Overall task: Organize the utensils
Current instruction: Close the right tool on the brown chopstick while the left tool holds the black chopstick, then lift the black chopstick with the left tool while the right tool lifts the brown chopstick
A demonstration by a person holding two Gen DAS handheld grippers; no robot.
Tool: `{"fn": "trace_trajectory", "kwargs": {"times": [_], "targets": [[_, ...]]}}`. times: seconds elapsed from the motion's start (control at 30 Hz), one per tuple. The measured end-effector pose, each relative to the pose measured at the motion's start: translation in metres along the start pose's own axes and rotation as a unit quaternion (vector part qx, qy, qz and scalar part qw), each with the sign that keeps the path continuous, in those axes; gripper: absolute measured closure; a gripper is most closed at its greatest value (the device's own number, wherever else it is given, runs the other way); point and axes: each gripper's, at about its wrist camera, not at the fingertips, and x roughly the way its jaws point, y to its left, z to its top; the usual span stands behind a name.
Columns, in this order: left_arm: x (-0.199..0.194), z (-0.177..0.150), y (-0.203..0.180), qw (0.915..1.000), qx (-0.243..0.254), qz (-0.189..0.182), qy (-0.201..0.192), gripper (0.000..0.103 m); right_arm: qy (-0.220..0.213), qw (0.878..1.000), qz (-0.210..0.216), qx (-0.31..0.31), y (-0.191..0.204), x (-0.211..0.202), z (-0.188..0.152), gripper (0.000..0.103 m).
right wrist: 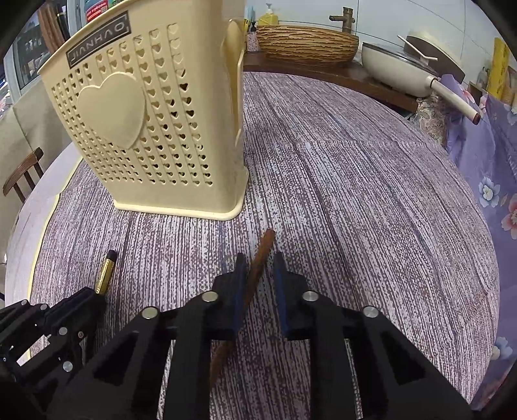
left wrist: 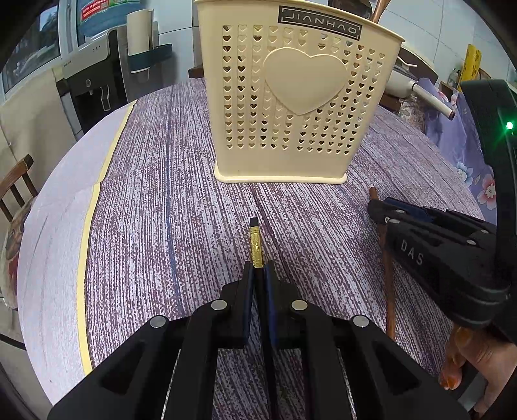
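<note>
- The left tool [left wrist: 258, 269] is seen closed narrowly on a black chopstick with a gold band [left wrist: 256, 247], whose tip juts forward past the fingers, low over the tabletop [left wrist: 145, 194].
- The right tool [right wrist: 258, 261] is seen partly open, its fingers straddling a brown wooden chopstick [right wrist: 260, 255] that lies flat on the tabletop; the left pad appears to touch the stick while a gap shows at the right pad, so no firm grip is judged to be made yet.
- The step in hand is judged to be the pickup of the two loose chopsticks, one per tool (the left grasp looking further along than the right).
- The cream perforated utensil holder [left wrist: 290, 97] stands upright ahead of both tools, toward the far side of the tabletop, well apart from the chopstick tips; a copper-coloured handle [left wrist: 379, 9] is seen rising from its top at the right.
- For the next move, the right tool would need to be closed fully on the brown stick; then each stick would have to be lifted, tipped upright and lowered through the holder's open top.
- The thin round sticks could be expected to roll or pivot in the pads, so a centred grip is called for.
</note>
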Motion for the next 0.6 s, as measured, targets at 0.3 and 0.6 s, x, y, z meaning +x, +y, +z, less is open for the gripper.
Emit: {"fn": "trace_trajectory", "kwargs": {"times": [0.3, 0.6], "targets": [[0.001, 0.002, -0.004, 0.9999, 0.006, 0.010, 0.002, 0.094, 0.007, 0.998, 0.049, 0.030, -0.011, -0.002, -0.002, 0.093], [0.001, 0.003, -0.001, 1.0000, -0.007, -0.005, 0.003, 0.095, -0.004, 0.994, 0.097, 0.045, -0.017, -0.016, -0.006, 0.094]]}}
